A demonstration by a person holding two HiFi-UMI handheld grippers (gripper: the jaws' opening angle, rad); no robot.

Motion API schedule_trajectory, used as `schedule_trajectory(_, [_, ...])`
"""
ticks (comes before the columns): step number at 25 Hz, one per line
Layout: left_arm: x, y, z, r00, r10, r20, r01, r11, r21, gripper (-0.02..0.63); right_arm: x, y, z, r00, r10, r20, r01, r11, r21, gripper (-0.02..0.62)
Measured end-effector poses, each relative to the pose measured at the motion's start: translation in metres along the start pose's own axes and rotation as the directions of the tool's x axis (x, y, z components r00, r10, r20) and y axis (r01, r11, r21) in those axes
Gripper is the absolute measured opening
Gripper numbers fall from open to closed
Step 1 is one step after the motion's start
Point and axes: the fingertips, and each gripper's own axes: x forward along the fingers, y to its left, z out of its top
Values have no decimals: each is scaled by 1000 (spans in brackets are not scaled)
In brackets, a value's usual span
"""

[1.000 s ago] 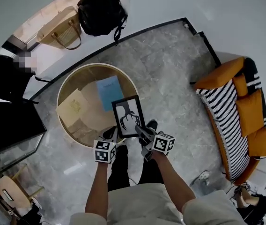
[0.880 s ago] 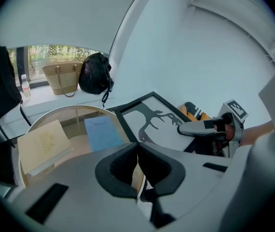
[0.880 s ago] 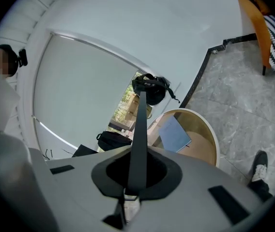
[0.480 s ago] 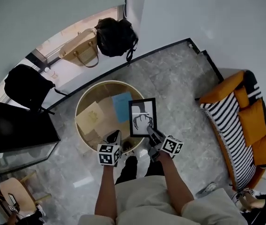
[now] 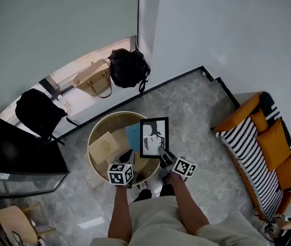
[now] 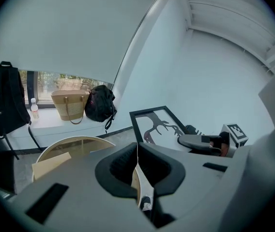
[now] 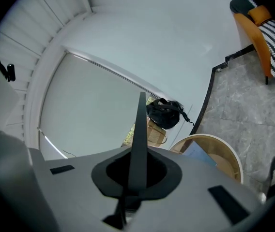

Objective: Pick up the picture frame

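The picture frame is black with a white print of a dark antler shape. It hangs above the round table's right side, tilted, with my right gripper shut on its lower edge. In the right gripper view the frame shows edge-on, clamped between the jaws of that gripper. My left gripper is to the left of the frame and apart from it. In the left gripper view, the left gripper has its jaws shut with nothing between them, and the frame and the right gripper are to the right.
A round wooden table below holds a blue book and a tan envelope. A black backpack and a straw bag sit on the window ledge. An orange sofa with striped cushions stands right, a dark cabinet left.
Both grippers have risen. The frame has gone up with the right gripper, and the left gripper has drawn away from the frame's lower edge. The head camera now looks further forward.
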Motion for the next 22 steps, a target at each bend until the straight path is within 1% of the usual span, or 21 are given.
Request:
schedule_trajectory(3, [-4,1,12,1000,-5,18,5,1000,17,21,-3,9,-5,1000,8,-4,-8,1000,-3,41])
schedule_trajectory(7, [-6,-3,27,999,-16,44,14,999,45,21,-2,19,0,1000,19,-4,-19,1000,-19,41])
schedule_trajectory(14, [-7,-8,25,999,-27,44,25,999,47,21,-2,25,8,999,44,8,-44,999,-13,40])
schedule_trajectory(19, [-12,-5,31,998,-20,60,17,998,56,21,3,30,-2,998,58,-19,-59,998,-12,40])
schedule_trajectory(22, [-14,-5,33,998,-18,68,15,998,55,21,5,36,-5,996,82,-40,-83,996,-21,41])
